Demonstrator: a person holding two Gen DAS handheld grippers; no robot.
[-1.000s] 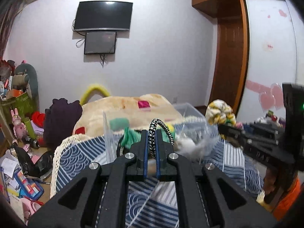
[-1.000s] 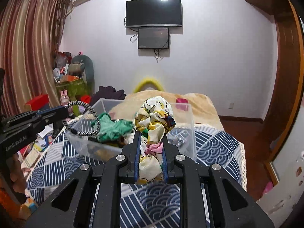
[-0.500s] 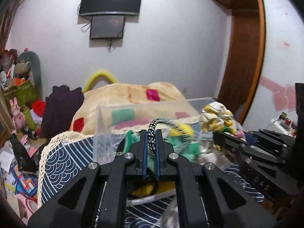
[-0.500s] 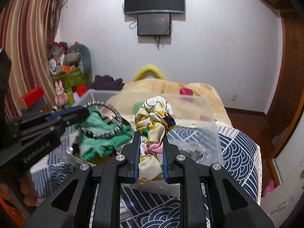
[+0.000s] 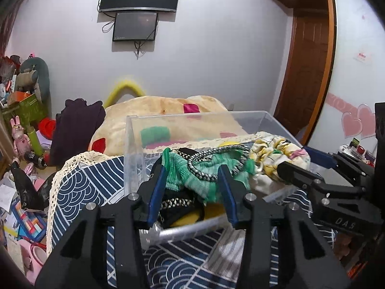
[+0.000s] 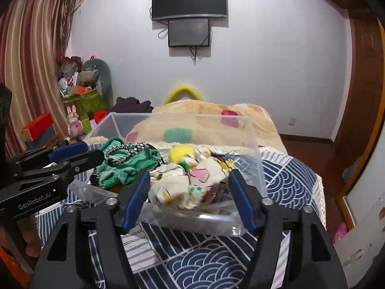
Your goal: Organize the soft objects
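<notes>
A clear plastic bin (image 5: 134, 149) (image 6: 252, 144) stands on the blue patterned bedspread. My left gripper (image 5: 192, 168) is open over the bin's near side. The black-and-white braided hair tie (image 5: 216, 159) (image 6: 125, 150) lies loose on a green knit piece (image 5: 207, 175) (image 6: 125, 168) inside the bin. My right gripper (image 6: 189, 180) is open. The floral scrunchie (image 6: 185, 185) (image 5: 274, 151) rests in the bin between its fingers, free of them. The right gripper also shows in the left wrist view (image 5: 300, 163), the left one in the right wrist view (image 6: 79, 151).
A beige blanket with coloured patches (image 6: 204, 120) covers the bed behind the bin. Toys and boxes (image 6: 79, 91) pile up at the left by the curtain. A wooden door (image 5: 305, 77) and a wardrobe panel with pink hearts (image 5: 356, 122) stand at the right.
Both grippers moved forward and down over the bin and opened. The braided hair tie dropped onto the green knit piece and the floral scrunchie dropped into the bin.
</notes>
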